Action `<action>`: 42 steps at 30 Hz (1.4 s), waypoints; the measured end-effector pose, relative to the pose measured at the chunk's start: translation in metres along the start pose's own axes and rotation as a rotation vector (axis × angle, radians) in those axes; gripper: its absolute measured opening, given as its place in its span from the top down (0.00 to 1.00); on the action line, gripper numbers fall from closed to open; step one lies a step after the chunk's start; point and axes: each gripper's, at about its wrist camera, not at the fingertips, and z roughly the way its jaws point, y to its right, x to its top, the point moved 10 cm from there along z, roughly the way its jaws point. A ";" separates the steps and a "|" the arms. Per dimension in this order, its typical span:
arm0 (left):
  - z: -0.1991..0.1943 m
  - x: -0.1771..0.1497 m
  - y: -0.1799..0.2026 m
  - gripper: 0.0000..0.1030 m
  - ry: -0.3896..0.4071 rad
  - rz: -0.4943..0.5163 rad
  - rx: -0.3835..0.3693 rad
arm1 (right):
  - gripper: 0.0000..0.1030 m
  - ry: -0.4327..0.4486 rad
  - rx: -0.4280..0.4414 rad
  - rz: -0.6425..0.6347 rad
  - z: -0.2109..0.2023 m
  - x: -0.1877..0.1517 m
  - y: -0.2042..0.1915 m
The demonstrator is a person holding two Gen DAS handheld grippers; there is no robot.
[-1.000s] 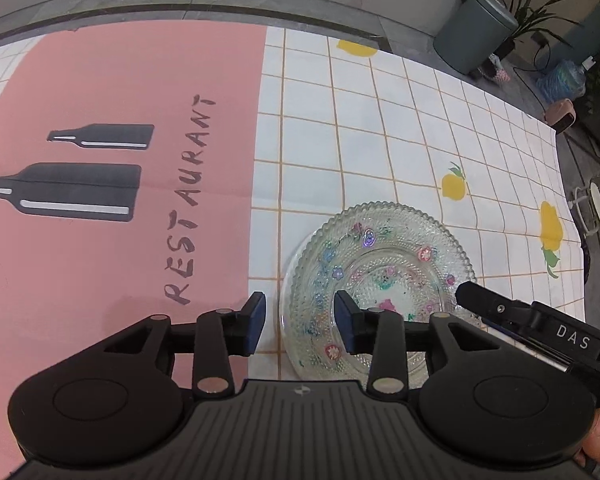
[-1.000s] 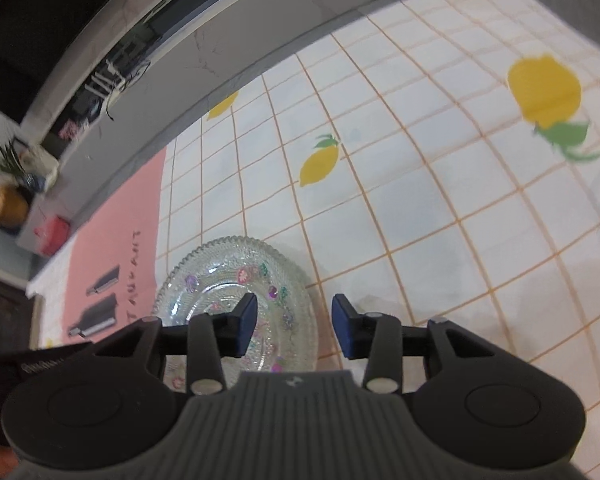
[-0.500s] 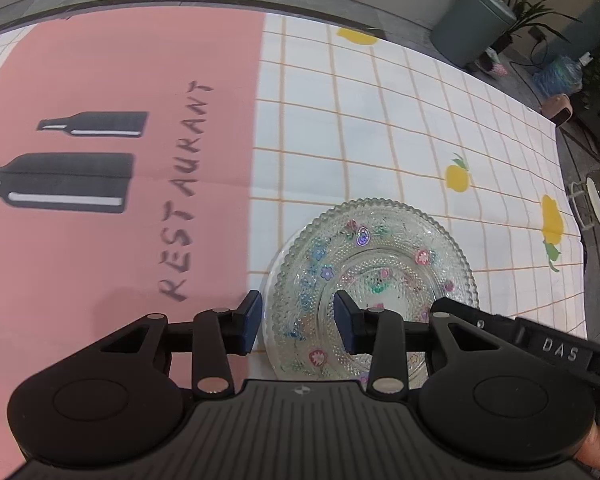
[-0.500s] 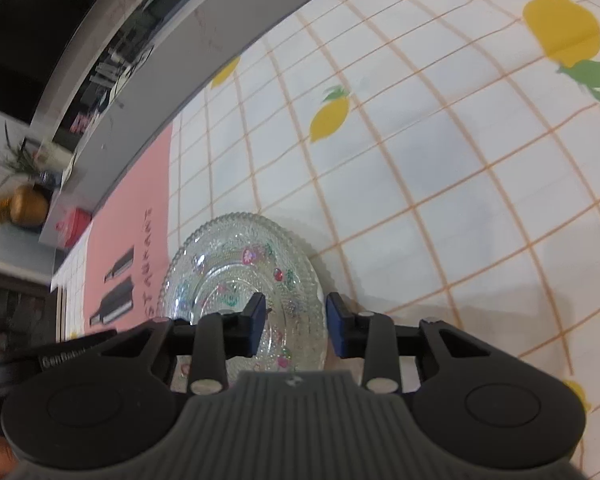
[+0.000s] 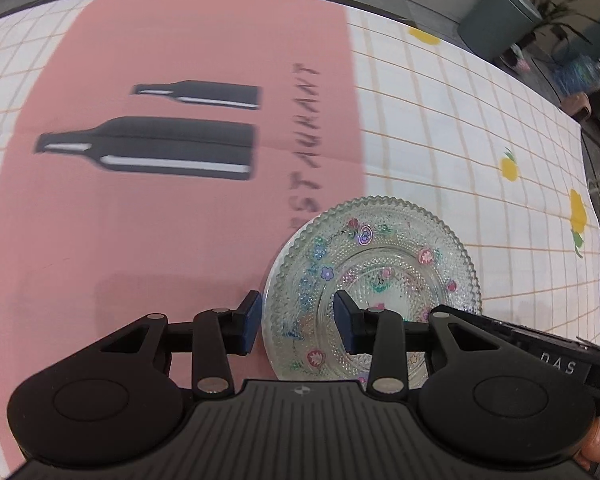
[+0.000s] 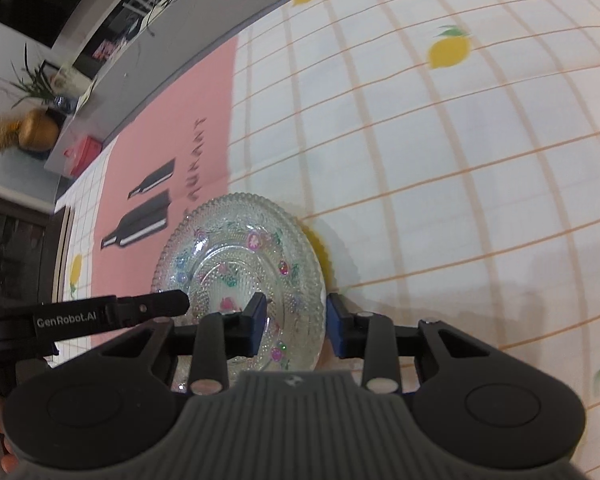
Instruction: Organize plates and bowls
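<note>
While each tool straddles the glass plate (image 5: 380,256) rim, whether either grips is unclear.

Glass plate (image 5: 374,276): sole obstacle on the tablecloth (image 5: 440,128), at the pink panel (image 5: 180,240) edge. Left gripper (image 5: 296,316) straddles its rim at 9 o'clock, right gripper (image 6: 296,326) at 3 o'clock. Open cloth from 10 to 2 o'clock. Grey bin (image 5: 496,24), plants beyond the table's far corner.

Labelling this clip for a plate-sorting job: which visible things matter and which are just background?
Matter:
glass plate
left claw
right claw

Background:
tablecloth
grey bin
gold vase
red box
</note>
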 end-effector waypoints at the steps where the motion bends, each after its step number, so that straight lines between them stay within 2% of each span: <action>1: -0.002 0.000 -0.006 0.57 0.002 -0.005 0.001 | 0.68 -0.006 0.002 -0.004 0.003 -0.002 -0.006; 6: -0.012 0.001 -0.038 0.57 0.010 -0.039 -0.001 | 0.68 -0.023 -0.016 -0.064 0.020 -0.008 -0.037; 8: -0.018 0.003 -0.045 0.61 0.026 -0.049 -0.018 | 0.68 -0.029 -0.009 -0.070 0.026 -0.010 -0.048; 12: -0.020 0.003 -0.064 0.62 0.014 -0.064 0.000 | 0.71 -0.041 0.003 -0.070 0.034 -0.013 -0.065; 15: -0.022 0.004 -0.070 0.65 0.022 -0.083 -0.028 | 0.68 -0.033 -0.020 -0.069 0.038 -0.013 -0.068; 20: -0.023 0.004 -0.066 0.65 0.034 -0.051 -0.012 | 0.67 -0.028 -0.034 -0.086 0.037 -0.014 -0.069; 24: -0.024 0.005 -0.074 0.66 0.040 -0.063 0.002 | 0.65 -0.018 -0.054 -0.125 0.038 -0.014 -0.072; 25: -0.025 0.005 -0.079 0.66 0.043 -0.073 0.009 | 0.61 -0.013 -0.063 -0.137 0.037 -0.014 -0.073; 27: -0.027 0.004 -0.090 0.58 0.054 -0.098 0.016 | 0.60 -0.006 -0.086 -0.155 0.036 -0.013 -0.073; 30: -0.037 0.001 -0.103 0.56 0.074 -0.115 0.010 | 0.59 0.009 -0.119 -0.175 0.032 -0.010 -0.071; 34: -0.061 -0.005 -0.112 0.52 0.134 -0.084 0.028 | 0.57 0.027 -0.122 -0.187 0.025 -0.010 -0.071; 39: -0.093 -0.027 -0.114 0.47 0.198 -0.043 -0.016 | 0.52 0.060 -0.136 -0.222 0.008 -0.015 -0.075; 42: -0.110 -0.044 -0.114 0.40 0.225 -0.022 -0.042 | 0.50 0.091 -0.124 -0.232 -0.008 -0.020 -0.080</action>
